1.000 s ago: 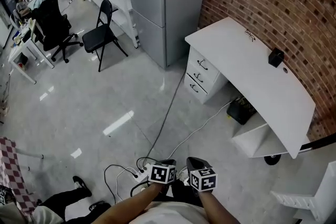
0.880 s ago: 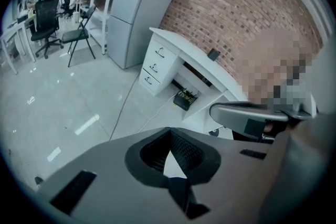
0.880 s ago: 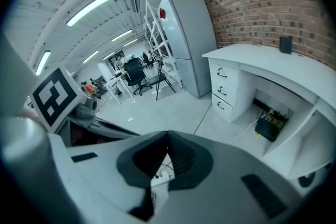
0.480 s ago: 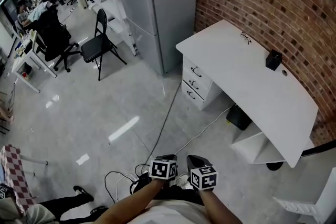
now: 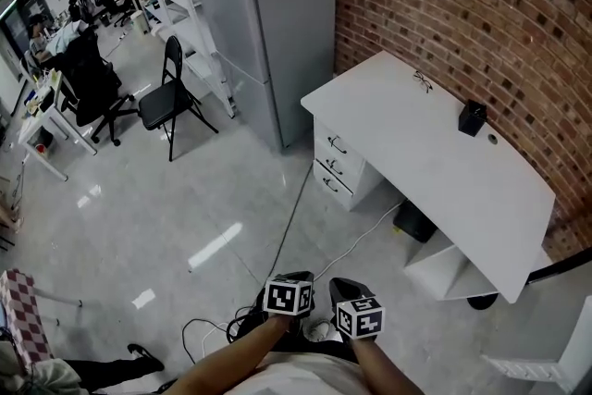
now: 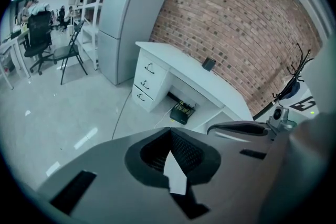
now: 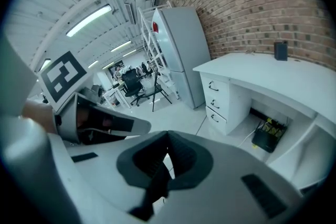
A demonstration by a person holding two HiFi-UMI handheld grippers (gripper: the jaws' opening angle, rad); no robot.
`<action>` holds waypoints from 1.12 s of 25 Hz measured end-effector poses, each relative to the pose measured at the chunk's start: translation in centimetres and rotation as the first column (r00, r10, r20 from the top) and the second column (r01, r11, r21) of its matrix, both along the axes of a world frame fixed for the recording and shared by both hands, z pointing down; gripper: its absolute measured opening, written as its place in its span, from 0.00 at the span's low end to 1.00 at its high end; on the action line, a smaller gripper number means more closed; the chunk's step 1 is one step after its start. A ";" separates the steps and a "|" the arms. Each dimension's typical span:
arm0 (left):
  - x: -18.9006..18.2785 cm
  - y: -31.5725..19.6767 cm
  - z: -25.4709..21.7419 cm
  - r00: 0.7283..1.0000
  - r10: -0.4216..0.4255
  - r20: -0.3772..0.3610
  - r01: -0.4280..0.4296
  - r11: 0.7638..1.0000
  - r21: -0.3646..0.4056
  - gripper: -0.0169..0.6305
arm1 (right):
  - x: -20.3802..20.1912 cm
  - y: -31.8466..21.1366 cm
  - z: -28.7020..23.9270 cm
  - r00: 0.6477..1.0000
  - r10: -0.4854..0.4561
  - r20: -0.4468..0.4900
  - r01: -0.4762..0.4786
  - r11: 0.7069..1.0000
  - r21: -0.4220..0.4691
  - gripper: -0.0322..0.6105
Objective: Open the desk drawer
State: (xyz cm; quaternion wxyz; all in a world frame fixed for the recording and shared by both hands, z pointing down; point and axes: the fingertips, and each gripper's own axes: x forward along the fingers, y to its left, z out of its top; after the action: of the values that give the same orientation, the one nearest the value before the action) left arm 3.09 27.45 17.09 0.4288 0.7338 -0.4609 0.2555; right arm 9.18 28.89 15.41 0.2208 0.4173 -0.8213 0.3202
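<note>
While standing well back on the grey floor, holds the left gripper with its fingers pressed together at the tips, nothing between them. Holds the right gripper just beside it, fingers likewise together and empty. Looks past both at cables trailing over the floor toward a white desk against the brick wall. Finds the three drawers stacked under the desk's end nearest the grey fridge, all flush and shut, well apart from either gripper. Shows a small black box on the desk.
</note>
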 end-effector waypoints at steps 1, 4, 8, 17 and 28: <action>0.1 -0.3 0.1 1.000 0.002 -0.003 -0.002 1.000 -0.001 0.04 | 0.1 -0.3 0.0 1.000 0.001 -0.003 -0.001 1.000 -0.001 0.07; 0.6 -1.6 0.9 1.000 0.011 -0.022 -0.012 1.000 -0.008 0.04 | 0.5 -1.5 0.5 1.000 0.004 -0.016 -0.004 1.000 -0.005 0.07; 0.3 -4.5 1.9 0.999 0.010 -0.043 -0.010 1.000 -0.016 0.04 | 0.4 -4.3 1.3 0.999 0.006 -0.037 -0.007 1.000 -0.015 0.07; -2.3 -16.9 5.9 0.997 0.040 -0.068 -0.046 0.995 -0.089 0.04 | -2.5 -16.1 3.9 0.995 -0.001 -0.100 -0.007 0.997 -0.079 0.07; -8.5 -31.7 10.0 0.995 0.096 -0.038 -0.100 0.988 -0.116 0.04 | -7.5 -30.1 7.0 0.987 -0.006 -0.160 -0.015 0.992 -0.129 0.07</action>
State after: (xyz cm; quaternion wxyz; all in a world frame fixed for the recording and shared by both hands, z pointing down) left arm -5.42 -4.26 27.09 0.4658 0.7330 -0.4013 0.2911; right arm 1.73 -1.17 22.41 0.3121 0.4283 -0.7774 0.3387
